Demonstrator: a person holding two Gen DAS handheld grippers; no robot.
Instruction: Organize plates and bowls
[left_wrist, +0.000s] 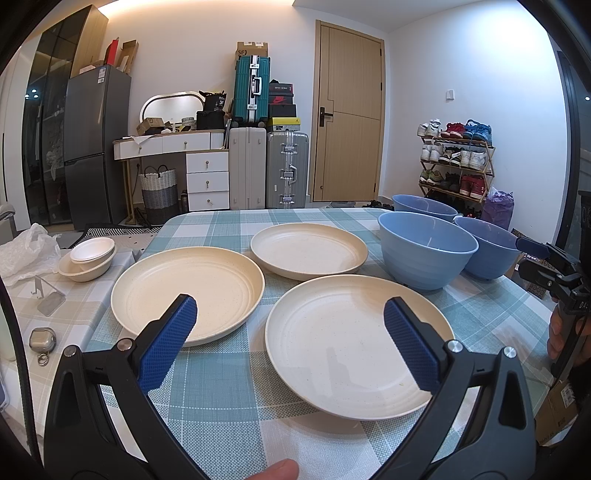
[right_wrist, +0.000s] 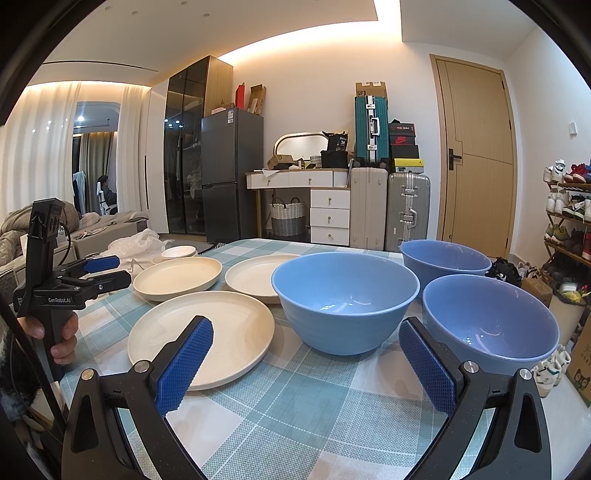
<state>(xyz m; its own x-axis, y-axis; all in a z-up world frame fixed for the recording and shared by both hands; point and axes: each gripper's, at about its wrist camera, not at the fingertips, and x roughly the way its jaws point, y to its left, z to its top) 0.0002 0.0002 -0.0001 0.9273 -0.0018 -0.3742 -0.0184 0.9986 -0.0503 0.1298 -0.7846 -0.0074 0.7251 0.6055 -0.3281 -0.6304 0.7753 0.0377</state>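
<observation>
Both grippers' jaws gape apart, empty, above the worktop (left_wrist: 229, 398): left gripper (left_wrist: 290, 325) frames the nearest plate (left_wrist: 351, 343) lower centre; right gripper (right_wrist: 306, 350) faces the middle bowl (right_wrist: 345, 299).

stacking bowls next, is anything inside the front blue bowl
The front blue bowl looks empty: only light glints on its inner wall. Its near rim hides part of the bottom, so that patch is unseen.

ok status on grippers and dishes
Left gripper open, right gripper open, both empty. Three cream plates, three blue bowls unstacked. Nothing blocking.
</observation>
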